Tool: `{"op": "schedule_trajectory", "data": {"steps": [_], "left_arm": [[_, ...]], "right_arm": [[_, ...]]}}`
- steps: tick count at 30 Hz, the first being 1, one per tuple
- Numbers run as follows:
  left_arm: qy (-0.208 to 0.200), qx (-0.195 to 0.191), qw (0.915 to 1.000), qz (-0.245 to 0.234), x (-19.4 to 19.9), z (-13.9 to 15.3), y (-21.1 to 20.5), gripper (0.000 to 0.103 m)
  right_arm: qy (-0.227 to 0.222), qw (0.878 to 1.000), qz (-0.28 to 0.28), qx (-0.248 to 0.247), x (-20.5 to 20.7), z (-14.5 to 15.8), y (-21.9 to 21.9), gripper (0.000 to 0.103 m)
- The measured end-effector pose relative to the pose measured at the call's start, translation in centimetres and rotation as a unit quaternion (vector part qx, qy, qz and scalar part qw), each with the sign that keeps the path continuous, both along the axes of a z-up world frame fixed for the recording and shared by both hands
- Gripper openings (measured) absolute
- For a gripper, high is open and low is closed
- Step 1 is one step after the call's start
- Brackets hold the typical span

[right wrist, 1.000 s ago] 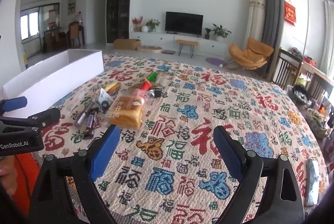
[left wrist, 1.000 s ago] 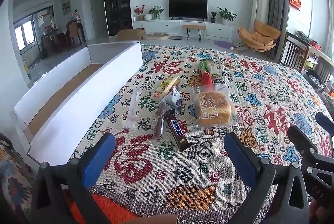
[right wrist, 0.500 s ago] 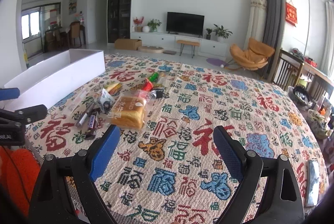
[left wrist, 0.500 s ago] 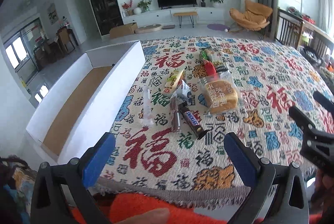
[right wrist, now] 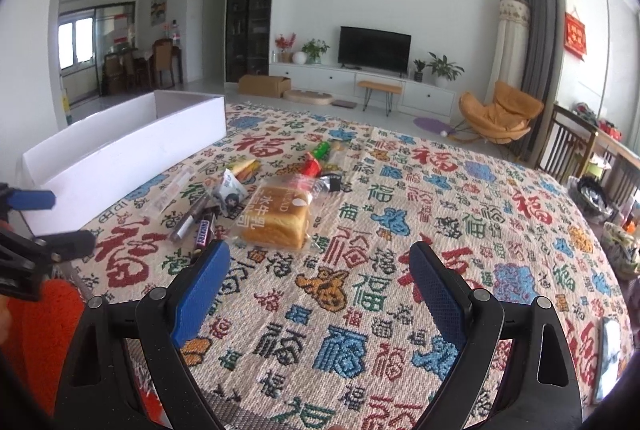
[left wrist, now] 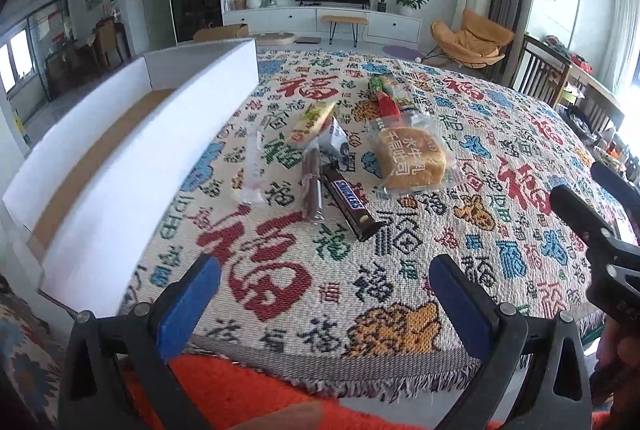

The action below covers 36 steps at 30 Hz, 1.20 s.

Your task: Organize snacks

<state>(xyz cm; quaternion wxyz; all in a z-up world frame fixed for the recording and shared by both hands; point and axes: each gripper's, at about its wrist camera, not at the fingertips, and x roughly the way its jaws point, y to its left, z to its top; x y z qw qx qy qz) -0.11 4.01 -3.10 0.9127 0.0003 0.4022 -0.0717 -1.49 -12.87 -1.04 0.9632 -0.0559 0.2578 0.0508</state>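
Several snacks lie in a loose pile on the patterned tablecloth point(left wrist: 500, 230): a wrapped bread loaf point(left wrist: 410, 159) point(right wrist: 278, 220), a Snickers bar point(left wrist: 350, 201) point(right wrist: 203, 232), a brown stick pack point(left wrist: 312, 185), a clear-wrapped bar point(left wrist: 252, 169), a yellow-green wafer pack point(left wrist: 312, 121), a small white packet point(left wrist: 334, 141) and a red-green pack point(left wrist: 386, 97) point(right wrist: 316, 159). A long white box point(left wrist: 132, 165) point(right wrist: 124, 149) stands open to the left of them. My left gripper point(left wrist: 324, 298) hovers open over the table's near edge. My right gripper point(right wrist: 320, 290) is open too, just short of the bread.
The cloth hangs over the near table edge point(left wrist: 360, 378) with an orange garment point(left wrist: 240, 398) below it. Wooden chairs point(right wrist: 572, 145) stand at the right side. A living room with a TV point(right wrist: 374, 47) and an orange lounge chair point(right wrist: 496, 113) lies beyond the table.
The left gripper dipped back toward the near edge and has come forward again toward the snacks. The right gripper has edged closer to the bread. Both stayed open.
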Motion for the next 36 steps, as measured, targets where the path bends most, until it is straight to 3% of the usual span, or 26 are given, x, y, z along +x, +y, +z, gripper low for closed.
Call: {"op": "schedule_trajectory", "data": {"steps": [4, 9, 15, 25, 29, 36], "left_arm": [[-0.017, 0.003, 0.9996, -0.021, -0.7, -1.6, -2.8, 0.103], [-0.038, 0.027, 0.9985, -0.028, -1.5, -2.0, -3.7, 0.103], [-0.027, 0.020, 0.9994, 0.009, -0.7, -2.2, -2.3, 0.103], [0.013, 0.054, 0.9984, 0.011, -0.2, -3.8, -2.9, 0.103], [0.021, 0.045, 0.9988, 0.009, 0.0, -4.0, -2.6, 0.103], [0.034, 0.038, 0.9987, 0.008, 0.5, -4.4, -2.5, 0.103]], "right_arm": [[-0.003, 1.000, -0.002, -0.008, -0.3, -0.5, 0.2, 0.093], [0.035, 0.999, -0.015, 0.005, 0.9, -2.4, -0.1, 0.093], [0.039, 0.999, -0.009, 0.002, 1.6, -3.0, 0.4, 0.093], [0.049, 0.998, -0.018, -0.019, 2.5, -3.2, 0.0, 0.093], [0.033, 0.998, -0.042, -0.038, 2.9, -2.7, -1.5, 0.093], [0.089, 0.995, -0.041, -0.003, 4.6, -5.4, -1.9, 0.093]]}}
